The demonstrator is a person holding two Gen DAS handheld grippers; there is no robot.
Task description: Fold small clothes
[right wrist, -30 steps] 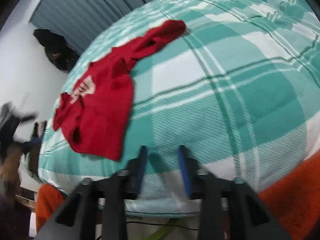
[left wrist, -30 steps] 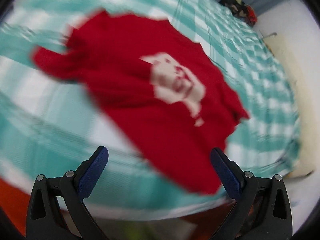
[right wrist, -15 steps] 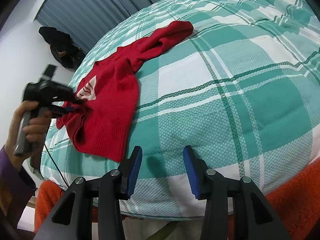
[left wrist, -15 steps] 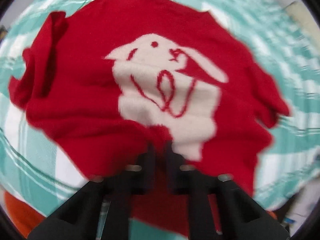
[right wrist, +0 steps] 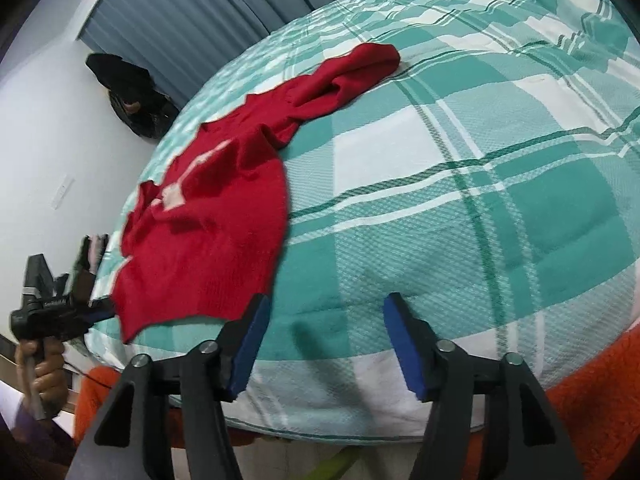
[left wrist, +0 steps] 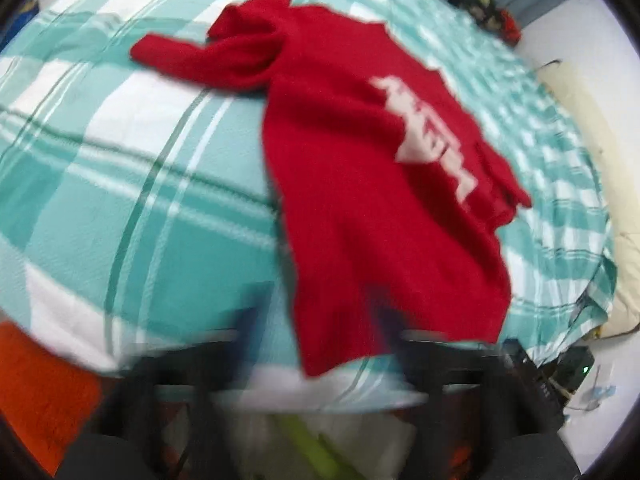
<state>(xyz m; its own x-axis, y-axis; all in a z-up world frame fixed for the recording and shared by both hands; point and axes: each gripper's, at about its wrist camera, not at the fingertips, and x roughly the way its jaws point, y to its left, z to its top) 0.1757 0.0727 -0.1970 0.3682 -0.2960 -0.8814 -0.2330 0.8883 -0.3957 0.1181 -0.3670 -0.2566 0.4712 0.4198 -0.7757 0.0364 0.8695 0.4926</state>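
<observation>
A small red sweater [left wrist: 360, 160] with a white rabbit design lies spread on the teal plaid bed cover [left wrist: 120, 200], one sleeve bunched toward the far side. It also shows in the right wrist view [right wrist: 224, 208]. My left gripper [left wrist: 316, 328] is blurred by motion at the sweater's near hem, its jaws apart; the right wrist view shows it [right wrist: 100, 308] at the hem's left corner. My right gripper [right wrist: 324, 320] is open and empty above the bed cover [right wrist: 480, 200], just right of the hem.
An orange blanket [right wrist: 580, 400] lies under the cover at the bed's near edge. A white wall and grey curtain [right wrist: 180, 20] stand beyond the bed, with dark bags [right wrist: 128, 96] on the floor. A cream pillow [left wrist: 592, 160] lies at the right.
My left gripper was shut on the sweater's hem half a second ago; it has pulled back and its jaws stand apart now. My right gripper has opened wider.
</observation>
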